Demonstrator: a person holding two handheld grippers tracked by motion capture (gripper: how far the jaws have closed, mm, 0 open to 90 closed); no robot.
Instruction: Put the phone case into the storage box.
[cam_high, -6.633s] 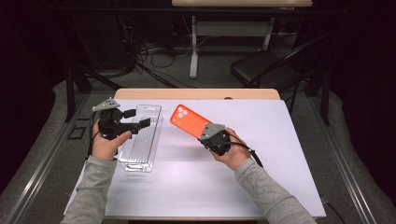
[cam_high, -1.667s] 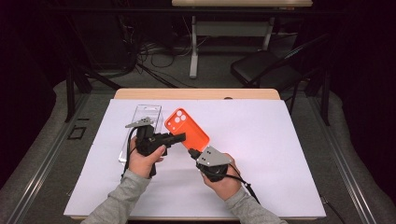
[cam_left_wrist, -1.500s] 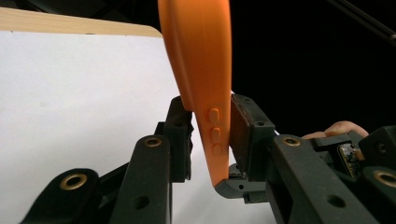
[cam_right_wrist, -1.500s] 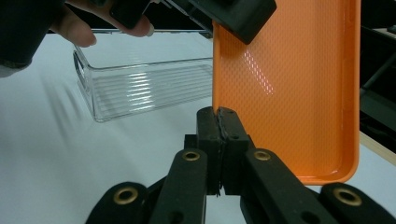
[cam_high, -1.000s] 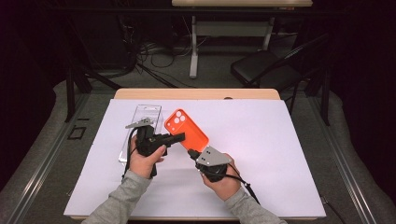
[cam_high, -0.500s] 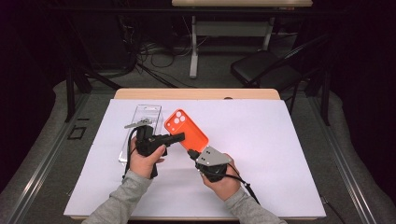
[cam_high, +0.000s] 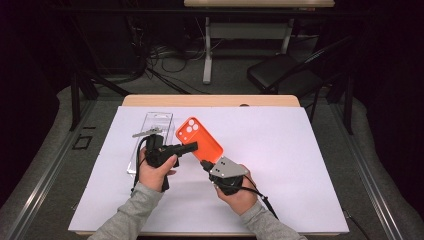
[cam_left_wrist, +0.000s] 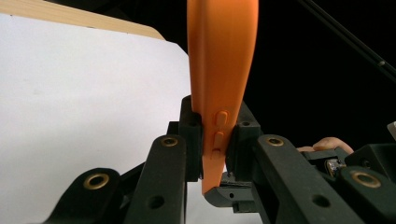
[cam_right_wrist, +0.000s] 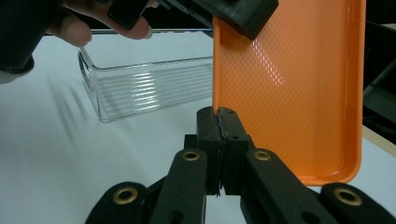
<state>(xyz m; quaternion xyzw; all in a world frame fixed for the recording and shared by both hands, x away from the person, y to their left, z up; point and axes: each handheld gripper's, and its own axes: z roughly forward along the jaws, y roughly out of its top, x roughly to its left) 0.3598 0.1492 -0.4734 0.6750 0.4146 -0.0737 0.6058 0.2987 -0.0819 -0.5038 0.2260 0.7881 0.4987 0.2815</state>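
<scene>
phone case (cam_high: 199, 138) | orange, soft, three round camera holes | held up off the table, tilted | pinched at two edges

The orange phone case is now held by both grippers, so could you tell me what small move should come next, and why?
Probably carry the phone case a little toward the clear plastic package. The left gripper is clamped on the side edge by the buttons, the right gripper pinches the case's rim, and the case hangs above the white sheet, right beside the package.

No readable text, label, brand, number or sign on anything here.
</scene>
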